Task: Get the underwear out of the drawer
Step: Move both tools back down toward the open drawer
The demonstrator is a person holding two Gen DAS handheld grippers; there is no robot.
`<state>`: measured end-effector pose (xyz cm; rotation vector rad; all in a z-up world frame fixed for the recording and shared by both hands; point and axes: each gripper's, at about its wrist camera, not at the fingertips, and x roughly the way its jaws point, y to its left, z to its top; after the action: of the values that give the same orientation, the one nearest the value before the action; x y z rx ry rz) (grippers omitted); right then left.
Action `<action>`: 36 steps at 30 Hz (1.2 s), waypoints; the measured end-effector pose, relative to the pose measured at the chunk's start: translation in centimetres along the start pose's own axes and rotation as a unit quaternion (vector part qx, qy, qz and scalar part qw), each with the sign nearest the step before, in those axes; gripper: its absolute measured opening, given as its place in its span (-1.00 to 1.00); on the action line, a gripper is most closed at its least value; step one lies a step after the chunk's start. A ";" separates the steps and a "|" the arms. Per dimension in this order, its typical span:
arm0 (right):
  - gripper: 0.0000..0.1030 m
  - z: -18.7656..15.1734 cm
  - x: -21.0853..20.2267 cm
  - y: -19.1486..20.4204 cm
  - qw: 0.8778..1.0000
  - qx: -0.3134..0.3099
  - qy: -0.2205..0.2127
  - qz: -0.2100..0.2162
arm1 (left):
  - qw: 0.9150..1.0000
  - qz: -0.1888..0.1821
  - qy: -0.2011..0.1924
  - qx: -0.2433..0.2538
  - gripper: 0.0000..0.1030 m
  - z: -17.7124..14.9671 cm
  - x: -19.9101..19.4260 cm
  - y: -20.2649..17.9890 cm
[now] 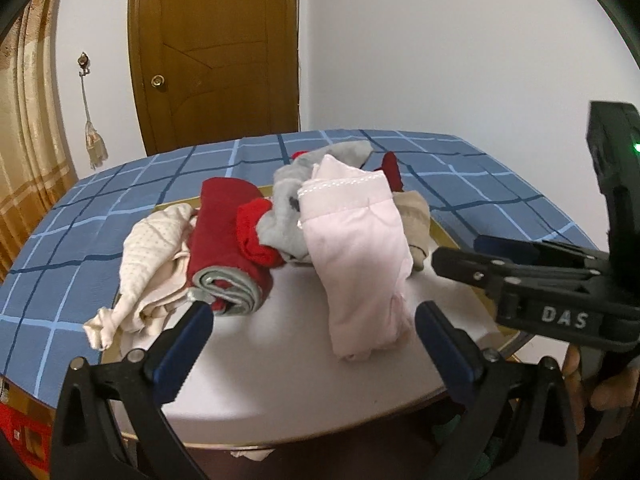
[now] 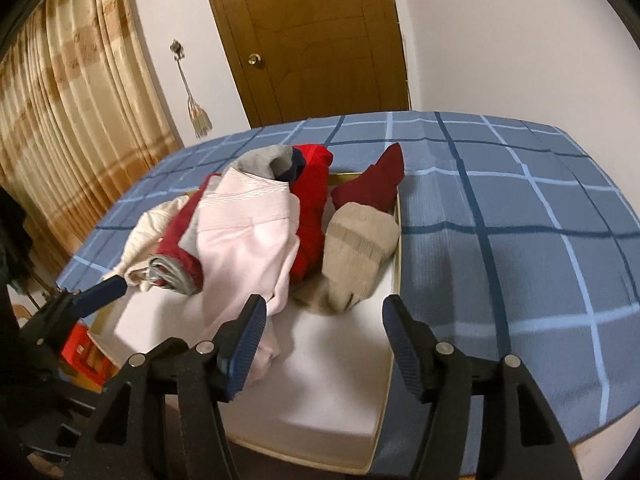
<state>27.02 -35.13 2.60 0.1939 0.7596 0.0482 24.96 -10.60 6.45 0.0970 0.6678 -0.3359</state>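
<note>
Left tool (image 1: 314,344) spread wide, nothing between the fingers. Right tool (image 2: 322,344) parted about halfway, also holding nothing; pads clear of the cloth.

Pink underwear (image 1: 358,264) draped over the heap of clothes in the white drawer (image 1: 280,396), lower end trailing onto the drawer's bare floor between the left tool's fingers, not touched by them. Seen from the right wrist, same pink piece (image 2: 244,240) just behind the right tool's left finger (image 2: 246,340).

Around it in the heap: rolled dark red garment (image 1: 228,240) with grey band, cream dotted piece (image 1: 148,264) hanging over the drawer's left rim, grey garment (image 1: 288,200), bright red cloth (image 2: 312,216), beige sock (image 2: 356,252), dark red sock (image 2: 376,184) against the far rim.

Blue checked cover (image 2: 500,220) surrounding the drawer. Brown door (image 1: 216,52) and curtain (image 2: 72,120) behind.

Right tool's body visible at the right edge of the left view, marked DAS.
</note>
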 end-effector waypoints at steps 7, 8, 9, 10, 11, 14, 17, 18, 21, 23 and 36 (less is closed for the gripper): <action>0.23 -2.2 -2.7 0.5 0.999 0.033 -0.034 0.022 | 1.000 0.021 -0.011 0.013 0.99 -1.1 -1.0 0.0; 0.23 -2.5 -3.0 0.6 0.998 0.034 -0.038 0.021 | 1.000 0.023 -0.011 0.015 0.99 -1.3 -1.1 -0.1; 0.23 -2.6 -3.1 0.6 0.998 0.035 -0.039 0.021 | 0.999 0.025 -0.012 0.018 0.99 -1.5 -1.3 -0.1; 0.23 -2.9 -3.4 0.7 0.998 0.037 -0.043 0.019 | 0.999 0.026 -0.014 0.021 0.99 -1.7 -1.5 -0.1; 0.23 -3.2 -3.7 0.8 0.998 0.036 -0.046 0.019 | 0.999 0.027 -0.016 0.023 0.99 -1.9 -1.6 -0.2; 0.23 -3.8 -4.2 1.0 0.998 0.034 -0.053 0.020 | 0.999 0.027 -0.016 0.025 0.99 -2.3 -2.0 -0.2; 0.23 -4.5 -4.5 0.9 0.997 0.045 -0.055 0.025 | 0.999 0.025 -0.016 0.020 0.99 -2.6 -2.2 0.0; 0.23 -4.7 -4.5 0.9 0.997 0.048 -0.055 0.025 | 0.999 0.024 -0.015 0.018 0.99 -2.7 -2.3 0.1; 0.23 -5.5 -4.9 0.8 0.996 0.057 -0.060 0.022 | 0.999 0.023 -0.013 0.018 0.99 -3.2 -2.4 0.1; 0.23 -6.0 -5.1 0.7 0.996 0.062 -0.062 0.026 | 1.000 0.022 -0.011 0.018 0.99 -3.6 -2.5 0.1; 0.23 -9.8 -6.6 1.6 0.995 0.079 -0.055 0.031 | 1.000 0.014 0.000 0.022 0.99 -6.0 -3.8 0.4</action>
<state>15.52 -32.78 0.50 0.3679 0.6482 0.0366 18.77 -8.03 4.13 0.1492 0.6590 -0.3240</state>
